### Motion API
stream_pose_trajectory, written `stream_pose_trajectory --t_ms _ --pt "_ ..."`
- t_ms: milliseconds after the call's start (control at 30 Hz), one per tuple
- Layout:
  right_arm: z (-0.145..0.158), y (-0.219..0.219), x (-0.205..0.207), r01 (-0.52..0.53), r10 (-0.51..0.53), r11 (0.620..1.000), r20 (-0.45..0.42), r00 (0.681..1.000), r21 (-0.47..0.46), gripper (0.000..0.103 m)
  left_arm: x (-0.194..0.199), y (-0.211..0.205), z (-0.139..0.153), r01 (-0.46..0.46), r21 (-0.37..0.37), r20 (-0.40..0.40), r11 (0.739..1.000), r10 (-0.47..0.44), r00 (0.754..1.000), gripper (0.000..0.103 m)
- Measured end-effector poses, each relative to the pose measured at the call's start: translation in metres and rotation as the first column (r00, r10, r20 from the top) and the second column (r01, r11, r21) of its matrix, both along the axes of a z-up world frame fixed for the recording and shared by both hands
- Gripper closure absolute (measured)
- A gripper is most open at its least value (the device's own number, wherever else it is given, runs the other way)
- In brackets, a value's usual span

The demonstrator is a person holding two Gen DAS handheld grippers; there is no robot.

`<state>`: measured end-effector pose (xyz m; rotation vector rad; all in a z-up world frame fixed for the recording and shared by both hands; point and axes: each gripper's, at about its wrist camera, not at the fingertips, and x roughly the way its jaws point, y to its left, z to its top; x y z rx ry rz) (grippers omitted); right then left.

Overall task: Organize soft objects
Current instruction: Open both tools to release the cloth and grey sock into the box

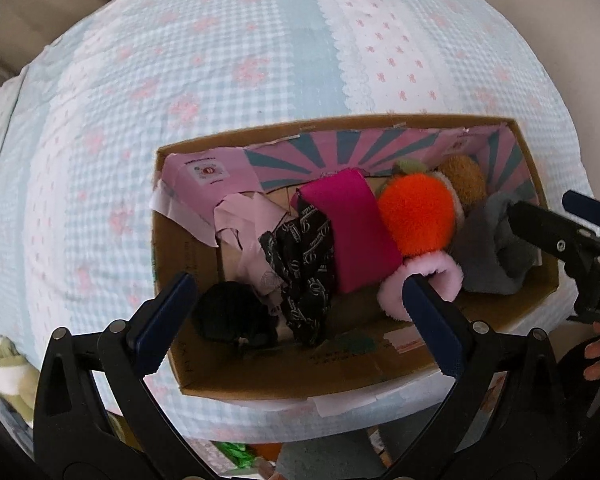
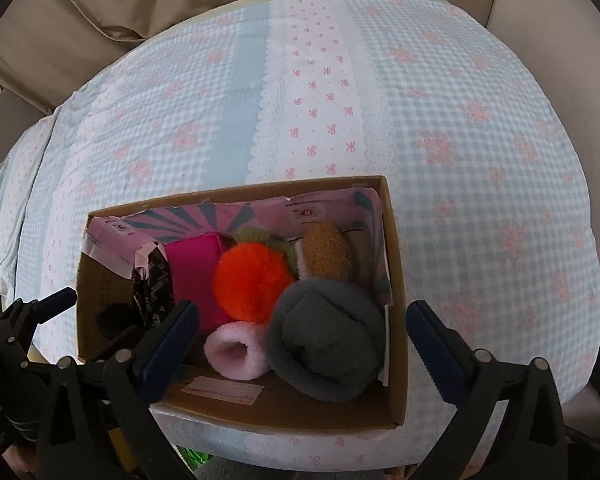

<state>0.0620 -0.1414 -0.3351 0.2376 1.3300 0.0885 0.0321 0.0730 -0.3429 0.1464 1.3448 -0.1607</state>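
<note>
Soft things lie packed in the box [image 2: 396, 320] on the bed [image 1: 180, 100]; both grippers hover over it, left gripper [image 1: 300, 312] and right gripper [image 2: 302, 348] with jaws apart, empty; sorting looks nearly done; next, probably tidy the grey cloth [image 2: 328, 344].

left wrist: above box's [image 1: 364, 380] left, near | right wrist: above its right | shared: box interior

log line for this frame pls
stage: items in cardboard box | left gripper: open, empty, over box | right gripper: open, empty, above grey fleece | bedspread: under box
</note>
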Motion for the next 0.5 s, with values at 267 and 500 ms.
stream_pose_trajectory --t_ms 267,500 --pt "0.018 0.005 0.003 -0.028 0.028 1.0 0.009 1.0 0.009 0.001 0.007 0.007 0.025 -0.024 -0.017 0.03 1.0 0.024 0.999 0.0" --pt "0.093 -0.003 0.006 -0.04 0.042 0.999 0.101 0.994 -0.015 0.001 0.009 0.011 0.103 -0.052 -0.052 0.132 0.997 0.058 0.989 0.0"
